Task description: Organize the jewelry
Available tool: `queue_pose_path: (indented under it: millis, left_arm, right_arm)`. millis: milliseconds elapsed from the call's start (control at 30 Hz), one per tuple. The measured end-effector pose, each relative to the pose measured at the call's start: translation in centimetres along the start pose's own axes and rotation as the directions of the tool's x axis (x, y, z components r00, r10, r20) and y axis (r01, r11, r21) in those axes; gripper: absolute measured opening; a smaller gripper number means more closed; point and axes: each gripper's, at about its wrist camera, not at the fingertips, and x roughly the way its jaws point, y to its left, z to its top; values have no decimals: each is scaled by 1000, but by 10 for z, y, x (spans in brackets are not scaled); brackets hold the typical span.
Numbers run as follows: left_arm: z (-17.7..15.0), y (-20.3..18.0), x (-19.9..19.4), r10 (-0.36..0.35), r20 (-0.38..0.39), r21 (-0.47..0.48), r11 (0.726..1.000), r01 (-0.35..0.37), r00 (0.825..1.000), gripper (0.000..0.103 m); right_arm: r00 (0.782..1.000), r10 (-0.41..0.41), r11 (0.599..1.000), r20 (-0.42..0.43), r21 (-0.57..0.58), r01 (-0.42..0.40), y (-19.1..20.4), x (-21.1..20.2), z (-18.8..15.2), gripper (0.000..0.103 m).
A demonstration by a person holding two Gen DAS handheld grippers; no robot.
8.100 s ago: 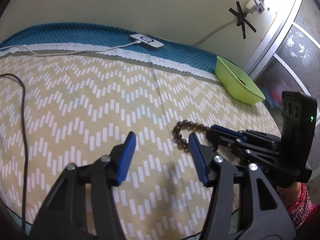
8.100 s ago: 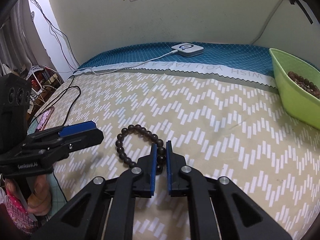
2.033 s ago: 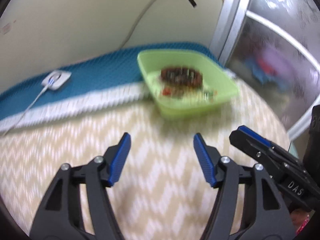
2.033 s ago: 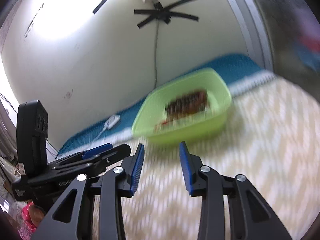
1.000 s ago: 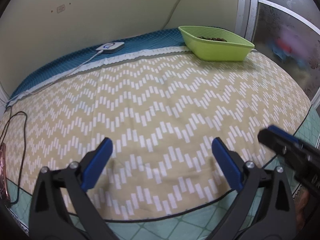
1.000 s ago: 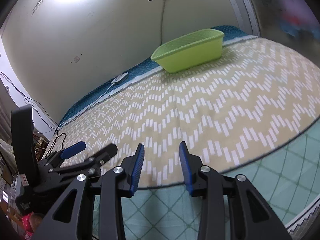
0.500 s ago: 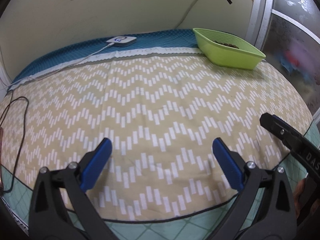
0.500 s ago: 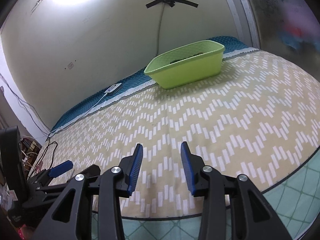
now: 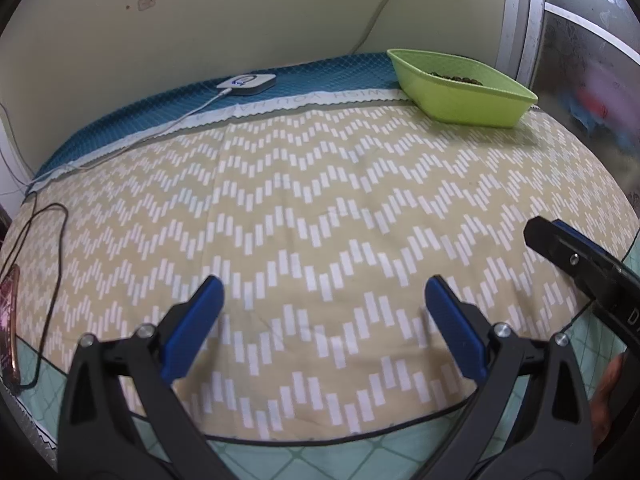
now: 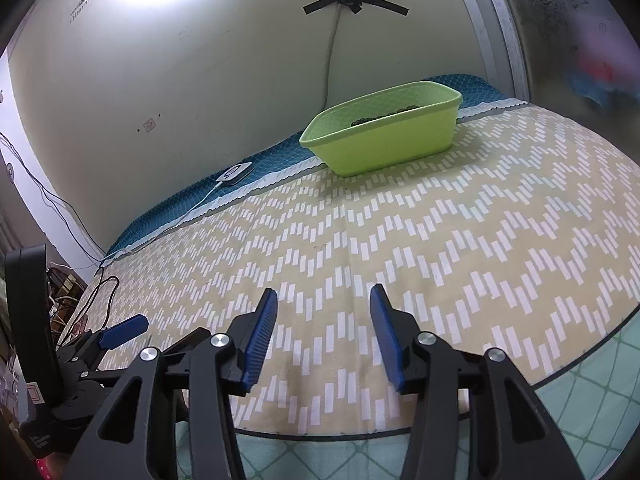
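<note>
A lime green bin point(image 9: 460, 90) point(image 10: 384, 136) stands at the far right of the table, near the wall. Dark brown beads point(image 9: 454, 77) point(image 10: 384, 115) lie inside it, mostly hidden by its rim. My left gripper point(image 9: 324, 320) hangs wide open over the near part of the chevron cloth point(image 9: 320, 208), with nothing between its fingers. My right gripper point(image 10: 323, 332) is open too, empty, low over the cloth's near edge point(image 10: 400, 264). Each gripper shows in the other's view: the right one point(image 9: 580, 264) at the right, the left one point(image 10: 120, 332) at the lower left.
A white charging pad point(image 9: 247, 81) point(image 10: 236, 172) with a cable lies on the blue cloth at the back. A black cable point(image 9: 52, 240) loops at the left edge, beside a pink phone point(image 9: 8, 320). A green cutting mat point(image 10: 580, 420) shows under the cloth. A glass sliding door point(image 9: 592, 60) bounds the right.
Both grippers have pulled back from the green bin to the near edge of the cloth. The bracelet that the right gripper held lies in the bin. The right jaws have opened wider.
</note>
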Motion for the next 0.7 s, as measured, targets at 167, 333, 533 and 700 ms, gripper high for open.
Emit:
queue_pose_path:
  millis: [167,333,533,700]
  left_arm:
    - [0,1,0,-5,0,0,1000,5,1000,96]
    - [0,2,0,-3,-5,-3,1000,3,1000,96]
    - [0,4,-3,-2,3,-10,1000,2,1000,96]
    - [-1,7,-7,-5,7,-26,1000,5,1000,96]
  right_arm:
    - [1000,4,1000,2,2,-4,-2,0,1,26]
    - [1000,5,1000,1,1,-5,-3,0,1,26]
    - [1000,7,1000,0,-1,-7,-3,1,2,26]
    - [1000,8,1000,-1,-2,-8,-4,2,3,26]
